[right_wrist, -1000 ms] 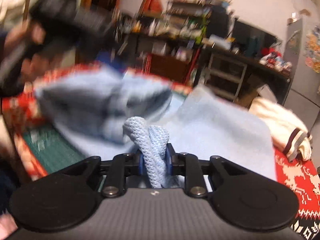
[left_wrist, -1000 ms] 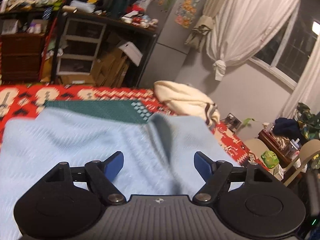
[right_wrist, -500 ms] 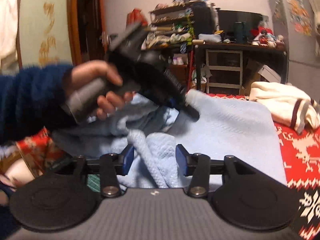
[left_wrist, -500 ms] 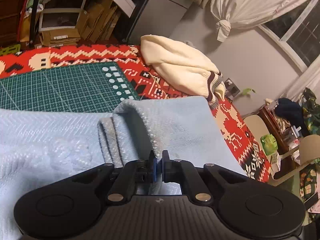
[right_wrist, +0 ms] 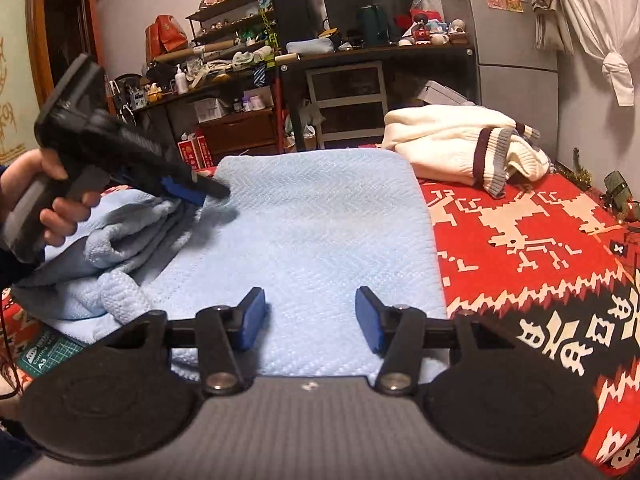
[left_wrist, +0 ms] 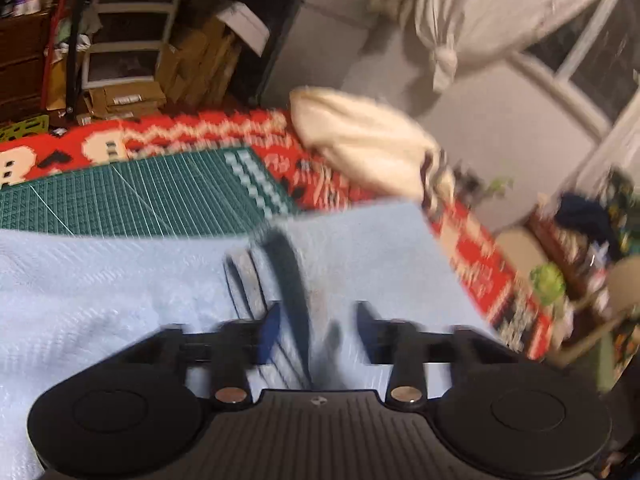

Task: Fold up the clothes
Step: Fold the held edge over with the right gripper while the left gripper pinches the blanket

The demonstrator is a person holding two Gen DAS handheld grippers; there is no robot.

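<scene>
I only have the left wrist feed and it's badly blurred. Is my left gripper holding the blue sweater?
Observer: No. In the right wrist view the left gripper hangs open at the bunched fold of the blue sweater.
Operator: And the right gripper?
Observer: The right gripper is open over the sweater's near edge, pads empty.
Operator: Is the sleeve tucked in?
Observer: No, a loose sleeve lies on the sweater's left side.

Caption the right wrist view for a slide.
Open right gripper hovers over light blue sweater; left gripper at its bunched sleeve.
</scene>
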